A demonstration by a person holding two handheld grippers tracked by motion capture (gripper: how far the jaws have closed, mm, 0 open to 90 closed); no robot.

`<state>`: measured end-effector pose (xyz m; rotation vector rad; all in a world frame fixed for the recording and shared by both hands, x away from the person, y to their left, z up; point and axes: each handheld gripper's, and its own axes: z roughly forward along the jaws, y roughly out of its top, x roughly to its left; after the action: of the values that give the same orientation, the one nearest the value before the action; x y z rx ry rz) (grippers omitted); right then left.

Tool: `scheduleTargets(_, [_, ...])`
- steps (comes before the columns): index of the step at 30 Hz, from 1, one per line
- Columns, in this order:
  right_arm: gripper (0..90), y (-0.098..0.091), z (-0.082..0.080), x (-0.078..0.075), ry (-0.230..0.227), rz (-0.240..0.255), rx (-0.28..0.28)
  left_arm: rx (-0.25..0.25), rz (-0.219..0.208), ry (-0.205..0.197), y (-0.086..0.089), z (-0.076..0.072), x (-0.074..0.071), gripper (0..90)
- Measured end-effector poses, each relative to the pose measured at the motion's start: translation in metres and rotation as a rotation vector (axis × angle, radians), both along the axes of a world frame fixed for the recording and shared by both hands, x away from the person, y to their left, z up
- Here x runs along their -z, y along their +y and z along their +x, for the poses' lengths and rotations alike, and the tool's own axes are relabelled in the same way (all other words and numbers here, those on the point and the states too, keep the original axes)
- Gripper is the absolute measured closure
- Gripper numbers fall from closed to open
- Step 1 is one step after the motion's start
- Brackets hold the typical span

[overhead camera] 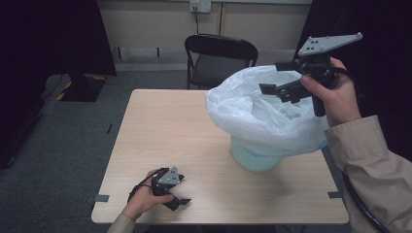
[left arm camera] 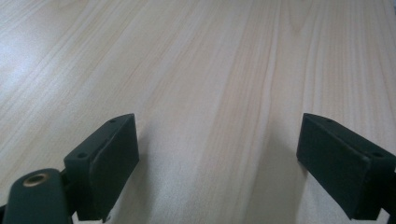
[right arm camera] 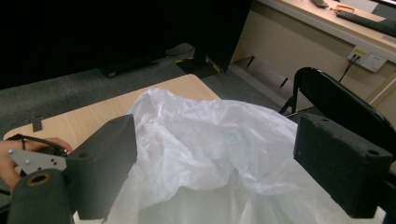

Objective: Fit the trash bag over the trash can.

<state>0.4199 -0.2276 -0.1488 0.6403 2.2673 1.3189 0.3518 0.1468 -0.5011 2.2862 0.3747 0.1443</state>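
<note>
Behind pale wooden table (overhead camera: 194,145), black chair (overhead camera: 221,60)

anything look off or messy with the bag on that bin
The white plastic bag is not fitted neatly: it billows loose and crumpled over the pale green bin, hiding the rim. The right gripper hovers open above it; the left gripper rests open on the table. Nothing spilled.

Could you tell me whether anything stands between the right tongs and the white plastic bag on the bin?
Nothing visible does. The right tongs hang open just above the white plastic bag that lines the pale green bin; the right gripper view shows crumpled bag directly between the jaws. The left tongs rest far off on the table.
</note>
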Motion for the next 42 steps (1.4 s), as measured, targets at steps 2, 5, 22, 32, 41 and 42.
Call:
scheduleTargets(2, [12.7, 0.001, 0.002, 0.003, 0.016, 0.003, 0.003, -0.001, 0.000, 0.000, 0.000, 0.000, 0.000, 12.2])
scheduleTargets(5, [12.7, 0.004, 0.010, 0.022, 0.044, -0.053, 0.014, -0.003, 0.001, -0.001, 0.000, 0.000, 0.000, 12.1])
scheduleTargets(22, [13.6, 0.018, 0.089, 0.087, 0.113, -0.120, 0.081, -0.009, 0.000, 0.000, 0.000, 0.000, 0.000, 12.0])
scheduleTargets(32, [12.8, 0.017, 0.116, 0.107, 0.112, -0.097, 0.107, -0.010, 0.000, -0.002, 0.000, 0.000, 0.000, 12.0])
scheduleTargets(41, [12.8, 0.013, 0.131, 0.120, 0.172, -0.118, 0.125, -0.010, 0.000, -0.001, 0.000, 0.000, 0.000, 11.9])
scheduleTargets(42, [12.8, 0.014, 0.132, 0.122, 0.183, -0.134, 0.128, -0.011, -0.001, -0.001, 0.000, 0.000, 0.000, 12.0])
